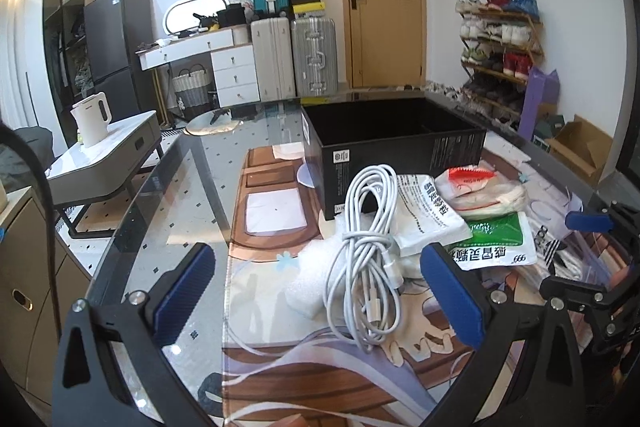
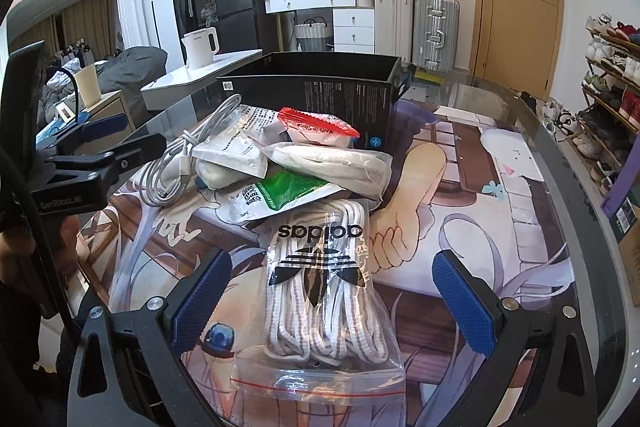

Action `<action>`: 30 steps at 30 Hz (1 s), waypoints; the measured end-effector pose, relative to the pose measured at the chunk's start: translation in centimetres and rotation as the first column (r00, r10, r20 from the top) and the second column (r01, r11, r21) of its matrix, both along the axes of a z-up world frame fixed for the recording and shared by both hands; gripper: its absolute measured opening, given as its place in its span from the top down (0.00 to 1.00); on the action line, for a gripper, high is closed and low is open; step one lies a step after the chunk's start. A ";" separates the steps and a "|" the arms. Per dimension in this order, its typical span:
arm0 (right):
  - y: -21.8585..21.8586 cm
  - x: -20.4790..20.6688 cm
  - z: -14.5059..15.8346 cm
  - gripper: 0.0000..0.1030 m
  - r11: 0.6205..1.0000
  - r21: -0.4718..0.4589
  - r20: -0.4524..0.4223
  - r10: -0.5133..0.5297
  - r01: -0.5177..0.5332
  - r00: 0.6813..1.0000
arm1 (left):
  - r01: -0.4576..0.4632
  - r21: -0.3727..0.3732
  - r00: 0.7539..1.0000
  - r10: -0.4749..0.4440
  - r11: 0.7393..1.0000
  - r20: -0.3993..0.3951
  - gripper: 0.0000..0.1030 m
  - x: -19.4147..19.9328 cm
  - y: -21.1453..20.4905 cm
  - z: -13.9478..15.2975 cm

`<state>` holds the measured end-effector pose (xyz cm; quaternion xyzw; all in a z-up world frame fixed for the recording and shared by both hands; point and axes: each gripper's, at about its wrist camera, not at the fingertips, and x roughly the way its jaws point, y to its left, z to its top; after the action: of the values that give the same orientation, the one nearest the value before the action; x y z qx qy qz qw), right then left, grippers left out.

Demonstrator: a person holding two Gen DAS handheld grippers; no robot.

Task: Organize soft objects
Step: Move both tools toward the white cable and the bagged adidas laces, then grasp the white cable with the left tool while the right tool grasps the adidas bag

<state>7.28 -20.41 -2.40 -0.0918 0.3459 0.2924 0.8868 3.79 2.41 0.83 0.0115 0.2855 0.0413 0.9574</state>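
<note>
Clutter of soft items sits heaped on a printed desk mat (image 2: pixel 500 163) over a glass table (image 1: pixel 176 187), just in front of an open black box (image 1: pixel 400 143) that stands upright at the far side of the heap. White cable (image 1: pixel 368 247), coiled and bundled, lies at the left of the pile, partly on a piece of white foam (image 1: pixel 308 287) and touching a white printed pouch (image 1: pixel 428 215). Green-and-white sachet (image 2: pixel 280 195) lies under that pouch and under a clear bag of pale fabric (image 2: pixel 336 163); a red-topped packet (image 2: pixel 316 127) rests on top, against the box wall. Zip bag of white laces (image 2: pixel 320 291), marked with a black logo, lies nearest on the mat, its top edge touching the sachet. Left gripper (image 1: pixel 320 299): jaws spread wide, holding nothing, with the cable between the blue pads. Right gripper (image 2: pixel 332 303): jaws spread wide, holding nothing, with the lace bag between the pads.
</note>
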 end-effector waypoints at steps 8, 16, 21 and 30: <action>0.7 0.9 -0.9 0.16 0.999 -0.042 -0.035 0.009 -0.010 0.999 | 0.045 0.038 0.997 -0.042 0.998 -0.069 0.00 1.8 -0.5 -0.5; 0.9 1.2 -1.5 0.20 0.998 -0.055 -0.069 0.017 -0.021 0.997 | 0.092 -0.007 0.988 -0.092 0.996 -0.121 0.00 2.7 -0.2 -0.9; 0.8 1.2 -1.5 0.18 0.998 -0.052 -0.079 0.025 -0.029 0.997 | 0.105 -0.059 0.984 -0.112 0.993 -0.138 0.03 2.9 0.4 -0.9; 0.7 0.3 -1.5 0.20 0.998 -0.044 -0.039 0.035 -0.036 0.999 | 0.152 -0.085 0.974 -0.164 0.985 -0.159 0.26 3.0 0.2 -1.1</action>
<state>7.60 -19.73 -3.91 -0.1121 0.3676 0.3020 0.8724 6.75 2.59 -0.30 0.0030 0.3633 -0.0462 0.9305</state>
